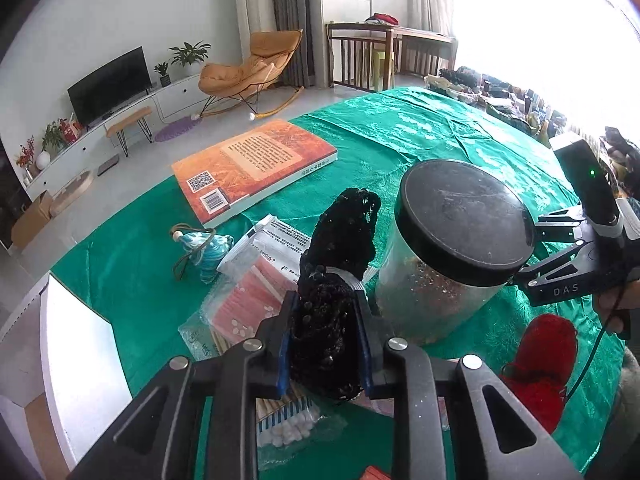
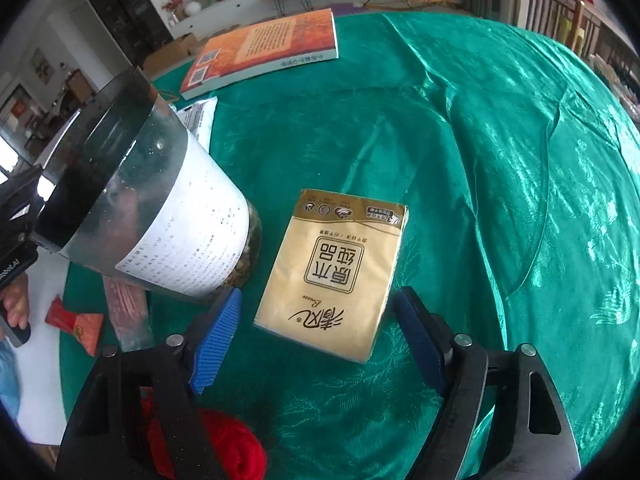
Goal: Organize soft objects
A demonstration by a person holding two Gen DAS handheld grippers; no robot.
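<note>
My left gripper (image 1: 325, 340) is shut on a black skein of yarn (image 1: 340, 264) with a white band, held above the green tablecloth (image 1: 420, 136). A red skein of yarn (image 1: 544, 364) lies to its right; it also shows in the right wrist view (image 2: 236, 440) under the right gripper's left finger. My right gripper (image 2: 316, 340) is open, its blue pads either side of the near end of a gold tissue pack (image 2: 336, 268) lying flat on the cloth. The right gripper's body shows in the left wrist view (image 1: 576, 256) behind the jar.
A clear jar with a black lid (image 1: 452, 248) stands between the grippers, also in the right wrist view (image 2: 152, 208). An orange book (image 1: 256, 164), a blue figurine (image 1: 208, 252), cotton swab packs (image 1: 248, 312), a white box (image 1: 76, 344) and a red packet (image 2: 76, 324) lie around.
</note>
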